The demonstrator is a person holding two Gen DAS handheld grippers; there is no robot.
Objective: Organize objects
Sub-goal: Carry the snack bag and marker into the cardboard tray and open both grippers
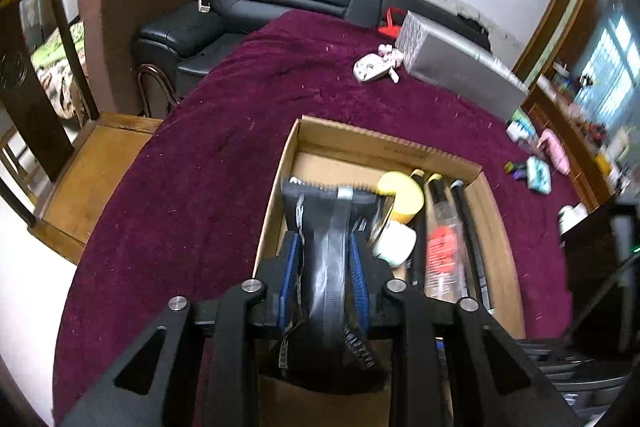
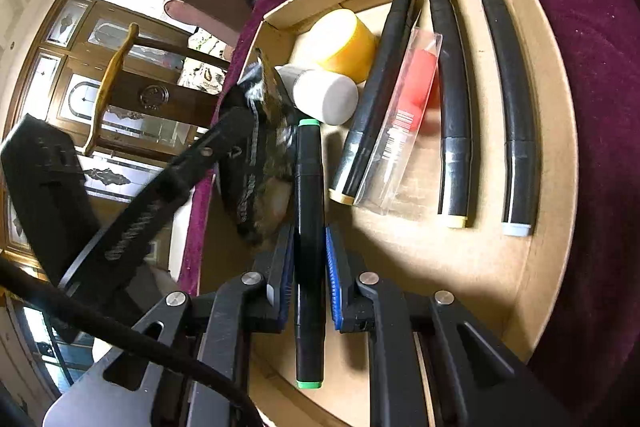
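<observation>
Cardboard box (image 2: pixel 552 131): open-topped, on a maroon tablecloth (image 1: pixel 224 131); fills the centre and right of the right wrist view. Far inner flap printed "WY 30X20X16CM" or similar; the digits are only partly legible.

Contents, upper half of the right wrist view:
- Yellow cylinder (image 2: pixel 344 43), lying on its side by the far wall.
- White cylinder (image 2: pixel 324 97), just below it, touching.
- Three black markers: cream-capped (image 2: pixel 376 95), cream-capped (image 2: pixel 452 99), pale-blue-capped (image 2: pixel 512 95), lying roughly parallel.
- Clear packet with a red item (image 2: pixel 404 119) between the first two markers; barcode label, text unreadable.

Right gripper (image 2: pixel 308 263): lower centre of its view, blue pads clamped on a black green-capped marker (image 2: pixel 308 227) over the box floor.

Left gripper (image 1: pixel 324 267): lower centre of its view, clenched on a black zippered pouch (image 1: pixel 328 239) over the box's left side.

Upper right of the left wrist view, on the cloth: silver patterned box (image 1: pixel 452 63), white object (image 1: pixel 372 67); no writing readable.
</observation>
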